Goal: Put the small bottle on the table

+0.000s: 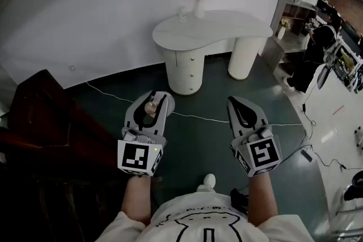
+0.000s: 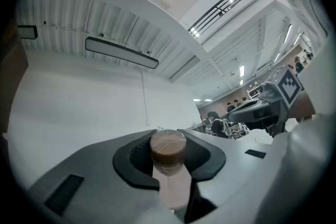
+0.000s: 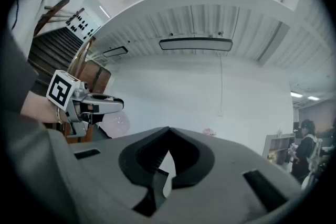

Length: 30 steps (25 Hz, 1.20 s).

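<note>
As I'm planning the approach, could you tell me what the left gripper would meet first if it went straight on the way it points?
The left gripper, shut on the small bottle, would probably meet the white table's left end first; nothing stands between, but depth is unclear.

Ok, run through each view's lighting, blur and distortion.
Head view: sharp, white table evenly lit, left side and corners dark. Left gripper view: fisheye curves the ceiling lines, black vignette; the small bottle up close looks slightly soft. Right gripper view: same fisheye and vignette.
</note>
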Tool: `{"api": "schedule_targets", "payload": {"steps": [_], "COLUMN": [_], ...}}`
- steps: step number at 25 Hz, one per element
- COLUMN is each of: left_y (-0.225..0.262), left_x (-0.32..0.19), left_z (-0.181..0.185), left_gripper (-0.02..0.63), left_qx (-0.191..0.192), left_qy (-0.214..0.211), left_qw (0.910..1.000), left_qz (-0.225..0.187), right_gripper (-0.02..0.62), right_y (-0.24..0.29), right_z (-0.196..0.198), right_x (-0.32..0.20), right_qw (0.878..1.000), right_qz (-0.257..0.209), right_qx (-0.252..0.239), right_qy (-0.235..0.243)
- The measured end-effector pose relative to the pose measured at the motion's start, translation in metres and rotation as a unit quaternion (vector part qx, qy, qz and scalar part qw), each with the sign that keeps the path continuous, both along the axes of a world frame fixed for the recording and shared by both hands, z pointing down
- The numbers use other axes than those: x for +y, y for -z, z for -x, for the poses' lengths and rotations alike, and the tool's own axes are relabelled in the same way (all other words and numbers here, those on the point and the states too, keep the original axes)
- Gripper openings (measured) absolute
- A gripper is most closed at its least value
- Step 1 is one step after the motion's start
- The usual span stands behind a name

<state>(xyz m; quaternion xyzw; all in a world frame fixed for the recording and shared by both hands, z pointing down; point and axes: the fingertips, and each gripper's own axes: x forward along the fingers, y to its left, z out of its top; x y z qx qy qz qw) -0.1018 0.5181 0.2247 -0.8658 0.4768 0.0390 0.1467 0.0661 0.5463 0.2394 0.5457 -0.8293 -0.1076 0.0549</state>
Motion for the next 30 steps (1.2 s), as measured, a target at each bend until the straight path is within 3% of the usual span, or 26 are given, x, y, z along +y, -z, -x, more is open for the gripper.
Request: {"api": "schedule_targets", "payload": {"steps": [8, 16, 23, 30], "left_y": [0.003, 0.008, 0.003, -0.002], "left_x": [0.037, 0.044, 0.005, -0.072], "left_z": [0.02, 0.043, 0.045, 0.022], "left_gripper": [0.106, 0.107, 0.106, 0.107], "left_qx": [-0.003, 0.005, 0.01, 0.014], "left_qy": [-0.018, 0.003, 0.022, 0.045], "left_qw": [0.9998, 0.9999, 0.9996, 0.9986], "left_qz": [-0.011, -0.013, -0.014, -0.022], "right_gripper": [-0.009, -0.009, -0.009, -0.009], "right_y": [-0.003, 0.005, 0.0, -0.012], "right_z": [0.029, 0.038, 0.033, 0.005], "right_x": [0.039, 0.049, 0.002, -0.086], "right_qw": [1.0, 0.999, 0.999, 0.999], "right_qz": [-0.005, -0.019, -0.022, -0.019], "right_qx": [-0.02, -0.034, -0.037, -0.042], "right_qy": [-0.012, -0.007, 0.003, 0.021]}}
